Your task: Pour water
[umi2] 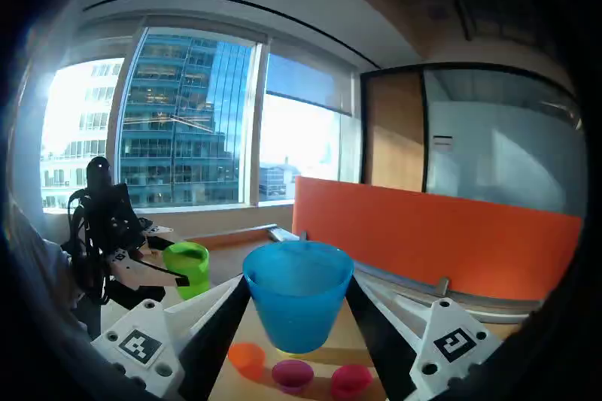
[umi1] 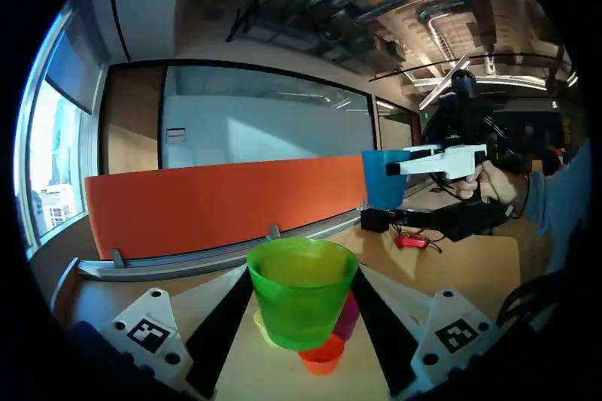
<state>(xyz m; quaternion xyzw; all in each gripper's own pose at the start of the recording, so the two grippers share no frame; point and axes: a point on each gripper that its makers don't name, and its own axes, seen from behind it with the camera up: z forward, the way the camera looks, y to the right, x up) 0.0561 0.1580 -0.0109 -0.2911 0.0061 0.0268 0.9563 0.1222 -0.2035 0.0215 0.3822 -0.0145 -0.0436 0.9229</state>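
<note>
The left gripper (umi1: pixel 301 281) has its two fingers pinched on a green cup (umi1: pixel 302 303), which it holds upright and lifted off the table (umi1: pixel 466 265). The right gripper (umi2: pixel 299 288) pinches a blue cup (umi2: pixel 299 311) in the same way, upright and clear of the tabletop. The two cups are well apart. In the left gripper view the blue cup hangs off to the right, past the end of the orange partition (umi1: pixel 226 202), with a hand (umi1: pixel 497 183) on the grip behind it. In the right gripper view the green cup sits far off to the left, in front of a big window (umi2: pixel 188 130). Three small cups stand in a row on the table under the blue cup: an orange one (umi2: pixel 247 358), a magenta one (umi2: pixel 292 375) and a pink one (umi2: pixel 350 381). The partition runs along the table's far edge. I can't tell whether either held cup has water in it.
</note>
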